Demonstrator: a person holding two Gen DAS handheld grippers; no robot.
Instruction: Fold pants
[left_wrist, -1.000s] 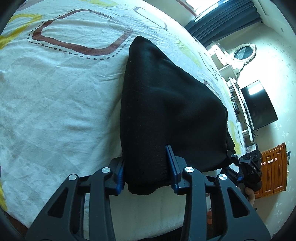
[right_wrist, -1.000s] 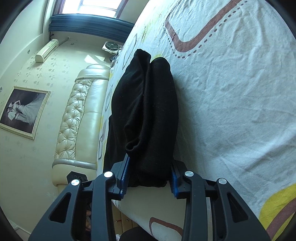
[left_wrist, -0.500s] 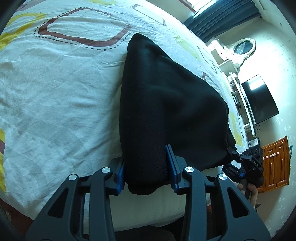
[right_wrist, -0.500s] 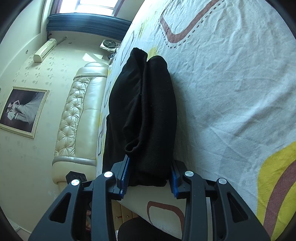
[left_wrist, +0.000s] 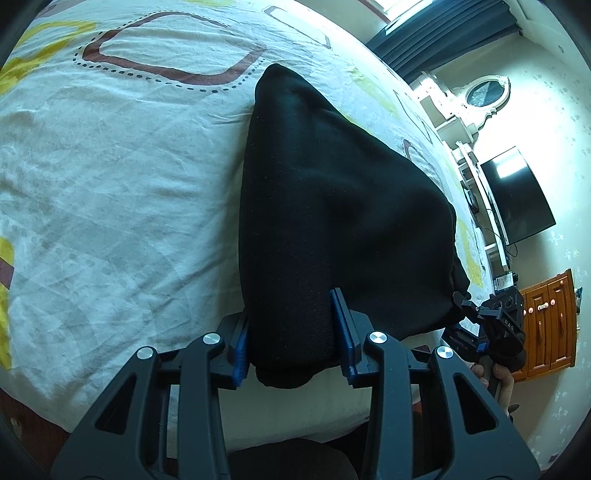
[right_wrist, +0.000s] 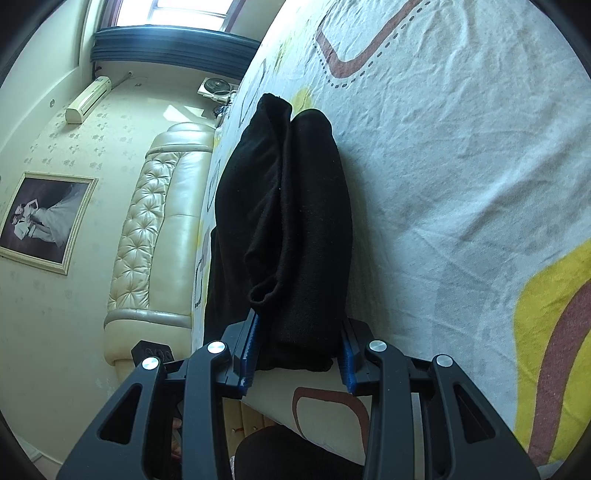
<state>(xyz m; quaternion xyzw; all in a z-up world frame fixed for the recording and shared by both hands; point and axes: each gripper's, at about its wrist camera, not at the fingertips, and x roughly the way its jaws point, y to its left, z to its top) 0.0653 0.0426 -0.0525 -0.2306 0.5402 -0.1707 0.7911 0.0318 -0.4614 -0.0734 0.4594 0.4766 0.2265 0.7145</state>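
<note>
Pants hang black and bunched between your two grippers, lifted at the near edge of the bed while their far end rests on the sheet. Your left gripper is clamped on one thick corner of the cloth — both blue pads press into the fabric, and a small lump of it pokes out below the jaws. From that view the pants spread away in a broad wedge, narrowing to a rounded tip near a brown dotted shape printed on the sheet.

Your right gripper is closed on the other corner in the same way, its pads squeezing a folded roll of cloth. Here you see the pants edge-on: two layers lie side by side with a dark crease between them, and an open hem curls just above the left pad. The bed fills the right of this view, white with yellow and brown shapes.

In the left view your right gripper shows small at the right edge, held by your hand at the far corner of the pants. Behind it stand a wooden cabinet, a dark screen and an oval mirror. The right view shows a tufted cream headboard, a framed picture on the wall and a curtain under the window.
</note>
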